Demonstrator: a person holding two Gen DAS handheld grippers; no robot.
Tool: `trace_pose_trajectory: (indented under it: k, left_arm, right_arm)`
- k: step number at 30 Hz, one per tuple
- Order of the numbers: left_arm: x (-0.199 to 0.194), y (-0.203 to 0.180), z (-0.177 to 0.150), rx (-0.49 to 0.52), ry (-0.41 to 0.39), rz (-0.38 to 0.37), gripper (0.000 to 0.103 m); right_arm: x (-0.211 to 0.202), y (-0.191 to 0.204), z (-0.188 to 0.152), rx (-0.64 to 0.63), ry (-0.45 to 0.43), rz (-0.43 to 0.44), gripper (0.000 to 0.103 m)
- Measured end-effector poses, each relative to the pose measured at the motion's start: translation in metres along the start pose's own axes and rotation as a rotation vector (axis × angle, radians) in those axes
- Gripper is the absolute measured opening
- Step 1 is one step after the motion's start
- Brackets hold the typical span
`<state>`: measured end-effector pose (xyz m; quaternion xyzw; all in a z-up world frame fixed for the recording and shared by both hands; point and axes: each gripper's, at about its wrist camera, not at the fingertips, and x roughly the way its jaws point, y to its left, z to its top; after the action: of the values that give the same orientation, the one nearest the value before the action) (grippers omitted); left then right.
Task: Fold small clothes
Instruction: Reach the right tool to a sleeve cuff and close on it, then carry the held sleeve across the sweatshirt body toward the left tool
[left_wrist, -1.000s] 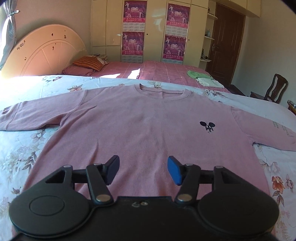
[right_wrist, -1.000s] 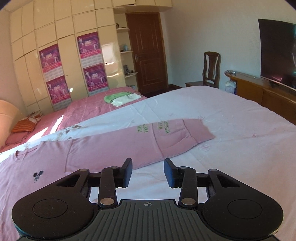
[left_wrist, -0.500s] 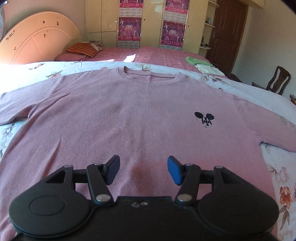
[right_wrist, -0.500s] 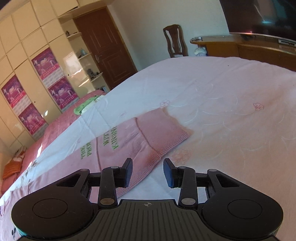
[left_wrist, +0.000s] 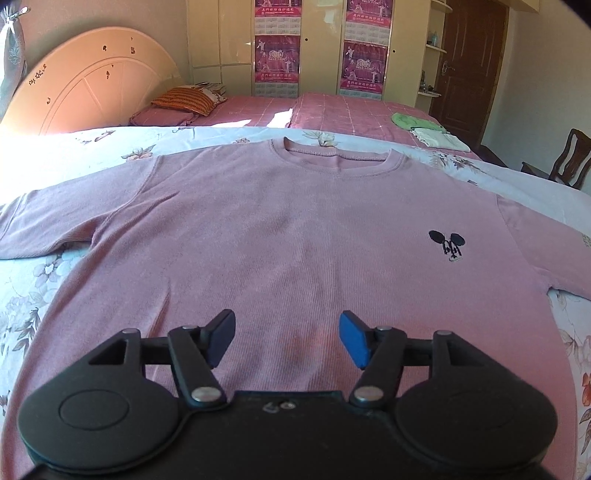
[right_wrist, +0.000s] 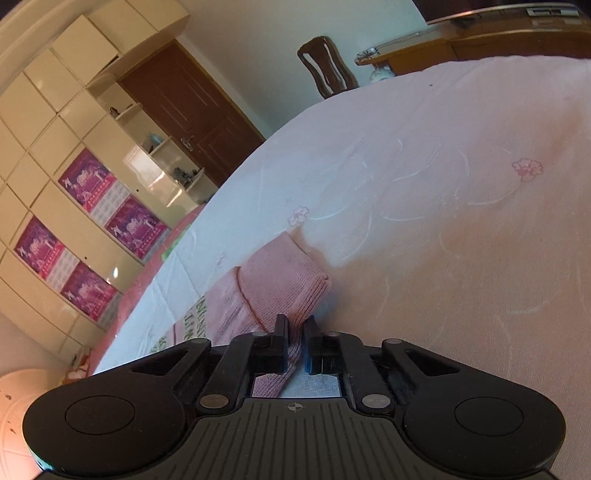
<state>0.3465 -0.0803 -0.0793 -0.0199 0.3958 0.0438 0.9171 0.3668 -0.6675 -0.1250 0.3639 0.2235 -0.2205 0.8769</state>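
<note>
A pink long-sleeved sweater (left_wrist: 295, 236) with a small black mouse emblem (left_wrist: 447, 245) lies flat, face up, on the floral bedsheet (left_wrist: 33, 295). My left gripper (left_wrist: 287, 341) hovers over its lower front; its jaws are opening and nothing sits between the blue pads. In the right wrist view the sweater's sleeve cuff (right_wrist: 284, 280) is bunched up, and my right gripper (right_wrist: 295, 334) is closing with the pads pressed on the cuff's edge. Green lettering (right_wrist: 192, 321) runs along that sleeve.
A second bed with a pink cover (left_wrist: 332, 110) holds a striped pillow (left_wrist: 184, 101) and folded green and white clothes (left_wrist: 424, 127). Wardrobes with posters (left_wrist: 277, 55), a brown door (right_wrist: 192, 107), a wooden chair (right_wrist: 325, 66) and a side cabinet (right_wrist: 480, 40) line the room.
The right gripper rolled, dropped onto the sleeve end and shut on the cuff, which is now bunched. The left gripper moved slightly over the sweater's front and its jaws widened.
</note>
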Motion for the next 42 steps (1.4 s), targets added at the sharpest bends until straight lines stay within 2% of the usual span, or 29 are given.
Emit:
trace_pose_trajectory:
  k: [1,3,6,8,10,11,13,19,21,23,24,25,32,36,41,42]
  left_arm:
    - [0.000,0.003,0.000,0.006,0.004,-0.003,0.061]
    - [0.000,0.008,-0.001,0.024,0.023,-0.019,0.061]
    - [0.003,0.012,-0.006,0.051,0.050,-0.027,0.061]
    - [0.004,0.016,-0.008,0.053,0.059,-0.031,0.064]
    - [0.006,0.021,-0.009,0.042,0.060,-0.031,0.074]
    - [0.007,0.025,-0.010,0.031,0.060,-0.038,0.074]
    - [0.010,0.032,-0.009,0.013,0.057,-0.067,0.067]
    - [0.017,0.054,-0.002,-0.005,0.035,-0.105,0.057]
    - [0.018,0.064,0.000,-0.012,0.029,-0.123,0.049]
    - [0.019,0.077,0.002,-0.014,0.025,-0.131,0.045]
    - [0.019,0.083,0.002,-0.014,0.021,-0.128,0.038]
    - [0.020,0.091,0.003,-0.019,0.019,-0.125,0.037]
    - [0.028,0.145,0.014,-0.075,0.011,-0.127,0.037]
    - [0.033,0.162,0.021,-0.084,0.007,-0.133,0.037]
    - [0.042,0.173,0.027,-0.088,0.012,-0.151,0.037]
    - [0.044,0.173,0.028,-0.089,0.016,-0.158,0.040]
  right_arm:
    - [-0.008,0.010,-0.001,-0.078,-0.019,-0.015,0.007]
    - [-0.023,0.029,-0.005,-0.197,-0.047,0.012,0.006]
    - [-0.033,0.058,-0.017,-0.368,-0.024,-0.016,0.006]
    - [-0.044,0.068,-0.021,-0.369,-0.022,0.019,0.006]
    - [-0.059,0.083,-0.033,-0.394,-0.019,0.054,0.006]
    - [-0.065,0.092,-0.039,-0.410,-0.011,0.073,0.006]
    - [-0.076,0.113,-0.060,-0.460,-0.005,0.104,0.006]
    - [-0.088,0.171,-0.117,-0.548,0.041,0.194,0.006]
    - [-0.088,0.190,-0.138,-0.567,0.064,0.225,0.006]
    - [-0.088,0.212,-0.160,-0.585,0.085,0.253,0.006]
    - [-0.083,0.230,-0.171,-0.593,0.102,0.267,0.006]
    - [-0.078,0.245,-0.181,-0.603,0.119,0.283,0.006]
    - [-0.063,0.328,-0.251,-0.683,0.196,0.372,0.006]
    - [-0.052,0.374,-0.293,-0.708,0.235,0.410,0.006]
    - [-0.038,0.402,-0.330,-0.738,0.266,0.421,0.006]
    - [-0.034,0.406,-0.338,-0.756,0.275,0.432,0.007]
